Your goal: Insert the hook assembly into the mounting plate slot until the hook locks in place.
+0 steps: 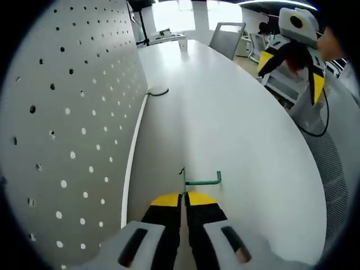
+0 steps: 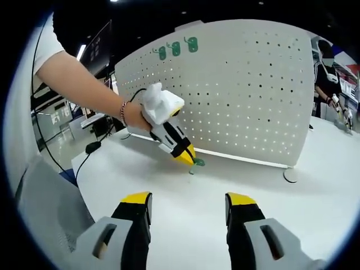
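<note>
Step in hand: pick-up and carry. The left gripper has its jaws closed on the green hook, low centre of the left gripper view, with the hook's bent end sticking out to the right just over the white table. In the right gripper view the same tool sits left of centre, nose tilted down toward the table, the hook a small green shape at its tip; whether the hook touches the tabletop there I cannot tell, as it is too small.

The pegboard stands upright behind, filling the upper centre and right of that view; three green hooks already hang near its upper left. In the left gripper view the board runs along the left side.

Judgement: insertion not yet begun. The next move calls for lifting the hook, turning its prongs toward the board and lining them up with a hole pair before pressing in.

Pose: the person's forearm comes in from the upper left, wrist bent down. The right gripper hovers at bottom centre, jaws wide apart, holding nothing.
</note>
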